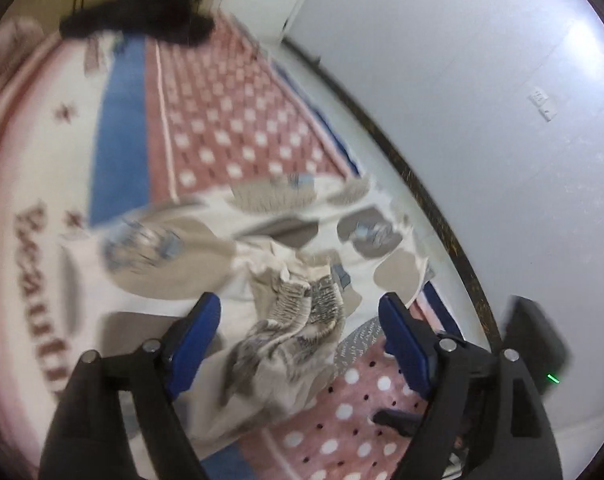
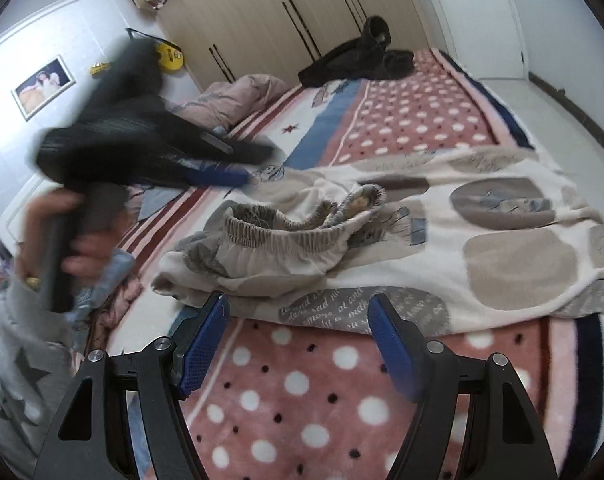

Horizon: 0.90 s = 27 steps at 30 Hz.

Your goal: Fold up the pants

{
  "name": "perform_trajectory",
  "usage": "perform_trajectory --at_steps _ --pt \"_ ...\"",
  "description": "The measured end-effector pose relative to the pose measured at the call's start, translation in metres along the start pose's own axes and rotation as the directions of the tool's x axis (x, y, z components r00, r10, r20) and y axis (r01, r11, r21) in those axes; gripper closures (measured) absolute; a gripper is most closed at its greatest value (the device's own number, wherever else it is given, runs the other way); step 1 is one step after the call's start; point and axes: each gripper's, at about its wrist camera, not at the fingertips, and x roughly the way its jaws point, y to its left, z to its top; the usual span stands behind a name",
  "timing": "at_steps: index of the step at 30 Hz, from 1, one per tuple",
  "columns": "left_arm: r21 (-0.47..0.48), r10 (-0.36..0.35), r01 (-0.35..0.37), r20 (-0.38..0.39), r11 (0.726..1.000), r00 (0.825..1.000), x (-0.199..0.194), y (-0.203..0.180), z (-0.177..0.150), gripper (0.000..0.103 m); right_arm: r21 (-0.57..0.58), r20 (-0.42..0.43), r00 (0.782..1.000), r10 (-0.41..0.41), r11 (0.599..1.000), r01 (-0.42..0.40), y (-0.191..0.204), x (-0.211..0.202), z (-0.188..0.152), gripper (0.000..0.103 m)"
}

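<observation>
1. From the left wrist: the left claw point(image 1: 300, 338) stands wide open with nothing gripped, above the bunched waistband of the one pair of pants point(image 1: 286, 312) lying on the bed point(image 1: 238, 120). The picture is blurred.
2. From the right wrist: the right claw point(image 2: 300, 340) is also spread wide and empty, just short of the pants' point(image 2: 381, 240) near edge. The cloth looks soft, light and fleecy, likely to sag and slide, so I'd pinch the elastic waistband at its corners. One dark garment point(image 2: 353, 60) lies well apart.
</observation>
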Motion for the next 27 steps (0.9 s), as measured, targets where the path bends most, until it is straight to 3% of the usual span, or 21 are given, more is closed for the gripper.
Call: perform_trajectory --at_steps 1,5,9,11,14,16,19,21,23,24,25,27 --pt "0.008 0.038 -0.038 0.04 0.999 0.998 -0.019 0.003 -0.004 0.02 0.008 -0.003 1.0 0.008 1.0 -0.008 0.0 0.007 0.001 0.022" --pt "-0.043 0.162 -0.158 0.129 0.986 0.978 -0.056 0.035 -0.025 0.015 0.031 -0.01 0.999 0.036 0.999 -0.036 0.008 0.031 0.004 0.016" --pt "-0.114 0.241 -0.228 0.124 0.967 0.962 -0.059 0.08 -0.053 0.015 -0.008 -0.006 1.0 -0.009 1.0 0.009 0.031 0.056 0.008 0.014" --pt "-0.147 0.258 -0.242 0.107 0.959 0.96 -0.052 0.1 -0.067 0.015 -0.003 -0.001 1.0 -0.01 1.0 0.01 0.036 0.066 0.013 0.013" --pt "-0.173 0.213 -0.194 0.102 0.966 0.972 -0.037 0.116 -0.082 0.018 0.045 0.02 1.0 0.008 0.999 -0.009 0.038 0.076 0.023 0.012" --pt "-0.169 0.203 -0.186 0.092 0.968 0.975 -0.029 0.118 -0.091 0.032 0.069 0.028 1.0 -0.013 0.998 0.011 0.037 0.082 0.033 0.012" --pt "-0.171 0.126 -0.112 0.068 0.979 0.99 -0.014 0.118 -0.101 0.05 0.072 0.008 0.995 -0.098 0.993 0.097 0.04 0.092 0.044 0.012" --pt "-0.155 0.11 -0.101 0.052 0.983 0.993 -0.006 0.114 -0.106 0.063 0.085 -0.026 0.986 -0.164 0.983 0.165 0.04 0.098 0.047 0.013" --pt "-0.122 0.115 -0.108 0.046 0.987 0.992 -0.001 0.107 -0.112 0.073 0.089 -0.031 0.978 -0.204 0.974 0.206 0.041 0.1 0.047 0.032" --pt "-0.104 0.116 -0.109 0.059 0.989 0.991 -0.003 0.104 -0.114 0.077 0.08 -0.028 0.974 -0.226 0.97 0.227 0.041 0.099 0.047 0.057" --pt "-0.087 0.118 -0.111 0.077 0.99 0.99 -0.007 0.1 -0.116 0.08 0.067 -0.02 0.969 -0.248 0.966 0.249 0.043 0.098 0.048 0.075" --pt "-0.072 0.133 -0.126 0.108 0.989 0.985 -0.016 0.096 -0.116 0.082 0.03 0.007 0.967 -0.255 0.967 0.255 0.049 0.094 0.052 0.082"
